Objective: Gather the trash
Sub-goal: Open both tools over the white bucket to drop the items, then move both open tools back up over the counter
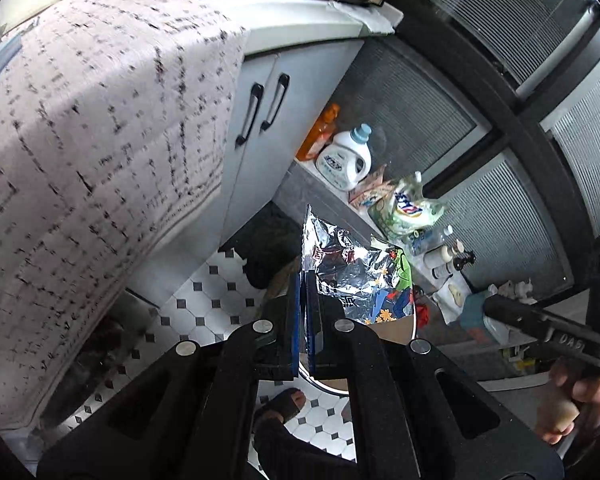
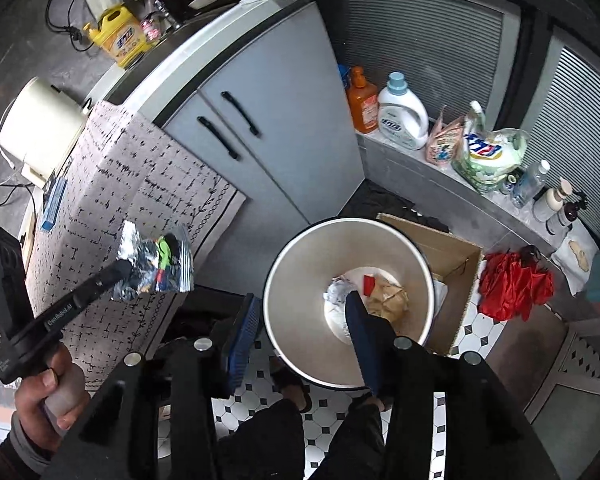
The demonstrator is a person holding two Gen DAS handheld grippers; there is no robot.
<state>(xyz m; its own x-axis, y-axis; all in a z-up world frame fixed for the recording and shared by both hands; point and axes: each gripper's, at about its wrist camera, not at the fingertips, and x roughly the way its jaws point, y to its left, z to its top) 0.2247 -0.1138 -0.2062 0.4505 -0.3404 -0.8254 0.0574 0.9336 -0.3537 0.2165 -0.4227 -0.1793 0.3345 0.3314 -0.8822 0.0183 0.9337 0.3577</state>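
A crumpled silver foil snack wrapper (image 1: 352, 268) with a colourful print hangs from my left gripper (image 1: 304, 276), whose blue pads are shut on its edge. The right wrist view shows the same wrapper (image 2: 156, 260) at the left gripper's tip (image 2: 124, 270), to the left of the bin and higher. My right gripper (image 2: 302, 300) is open over a round metal trash bin (image 2: 352, 221) with nothing between its fingers. Inside the bin lie a crumpled brown paper (image 2: 390, 300), a red scrap (image 2: 369, 283) and a white wad (image 2: 336, 294).
A cardboard box (image 2: 452, 256) stands just right of the bin, with a red cloth (image 2: 512, 284) beyond it. Detergent bottles (image 2: 404, 112) line a low ledge. A grey cabinet (image 2: 268, 120) and a patterned cover (image 2: 120, 184) are to the left. The person's foot (image 2: 296, 392) rests on checkered tile.
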